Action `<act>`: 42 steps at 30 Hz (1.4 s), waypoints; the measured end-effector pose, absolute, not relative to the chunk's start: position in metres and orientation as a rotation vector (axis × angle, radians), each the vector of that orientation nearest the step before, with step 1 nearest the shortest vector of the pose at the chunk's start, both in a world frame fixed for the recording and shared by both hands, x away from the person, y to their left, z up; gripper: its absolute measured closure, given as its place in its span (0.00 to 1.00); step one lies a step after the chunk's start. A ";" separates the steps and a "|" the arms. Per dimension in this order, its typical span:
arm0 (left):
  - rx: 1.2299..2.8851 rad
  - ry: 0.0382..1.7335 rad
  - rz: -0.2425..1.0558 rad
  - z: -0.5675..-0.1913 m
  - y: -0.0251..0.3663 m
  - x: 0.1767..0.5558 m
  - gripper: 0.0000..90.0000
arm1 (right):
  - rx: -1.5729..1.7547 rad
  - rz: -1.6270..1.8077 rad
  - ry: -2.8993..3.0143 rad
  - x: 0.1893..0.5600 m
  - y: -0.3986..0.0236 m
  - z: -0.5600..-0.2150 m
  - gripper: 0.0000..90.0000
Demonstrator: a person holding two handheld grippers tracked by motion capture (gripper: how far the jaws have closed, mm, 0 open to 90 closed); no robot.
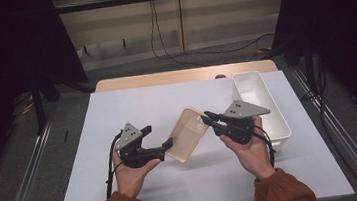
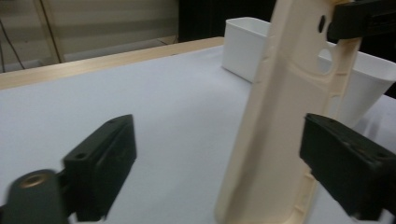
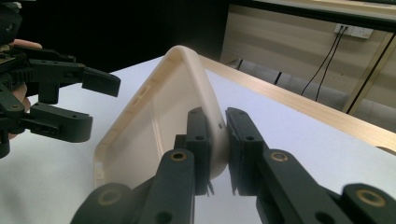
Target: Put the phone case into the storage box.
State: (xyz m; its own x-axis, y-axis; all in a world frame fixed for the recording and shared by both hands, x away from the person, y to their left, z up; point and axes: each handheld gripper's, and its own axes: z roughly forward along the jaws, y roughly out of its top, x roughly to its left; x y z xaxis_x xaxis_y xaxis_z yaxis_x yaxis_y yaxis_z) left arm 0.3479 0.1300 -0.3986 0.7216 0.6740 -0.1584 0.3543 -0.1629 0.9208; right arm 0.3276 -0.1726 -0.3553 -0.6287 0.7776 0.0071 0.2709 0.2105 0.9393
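Note:
A cream phone case (image 1: 186, 135) hangs tilted above the white sheet, between the two hands. My right gripper (image 1: 207, 117) is shut on its upper edge; in the right gripper view the two pads (image 3: 218, 116) pinch the rim of the phone case (image 3: 154, 121). My left gripper (image 1: 158, 137) is open at the case's lower left end. In the left gripper view the phone case (image 2: 285, 116) stands between the wide jaws (image 2: 217, 154), close to the right one and well clear of the left one. The left gripper (image 3: 99, 106) also shows in the right gripper view.
A white rectangular bin (image 1: 262, 106) stands at the right of the white sheet (image 1: 176, 191), just behind my right hand; its wall (image 2: 243, 51) shows behind the case. The wooden table edge (image 1: 184, 76) runs along the back. Metal rails flank the table.

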 end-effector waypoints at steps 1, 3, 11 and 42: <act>1.771 0.810 0.355 -0.399 0.131 0.348 0.09 | 0.969 1.416 2.017 0.328 -0.173 -0.355 0.89; 1.775 0.804 0.369 -0.398 0.133 0.349 0.07 | 0.967 1.410 2.014 0.327 -0.176 -0.354 0.89; 1.801 0.799 0.401 -0.401 0.136 0.348 0.03 | 0.965 1.415 1.992 0.327 -0.187 -0.352 0.89; 1.688 0.955 0.550 -0.413 0.212 0.326 0.02 | 0.971 1.389 1.886 0.319 -0.233 -0.327 0.89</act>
State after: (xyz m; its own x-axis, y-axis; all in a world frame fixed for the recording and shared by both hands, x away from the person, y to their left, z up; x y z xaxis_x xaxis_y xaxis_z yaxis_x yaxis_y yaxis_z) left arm 0.3260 0.2122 -0.4135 0.5725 0.8137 -0.1005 0.3208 -0.1095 0.9408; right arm 0.3187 -0.2332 -0.3267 -0.5548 0.8309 -0.0417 0.2067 0.1863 0.9605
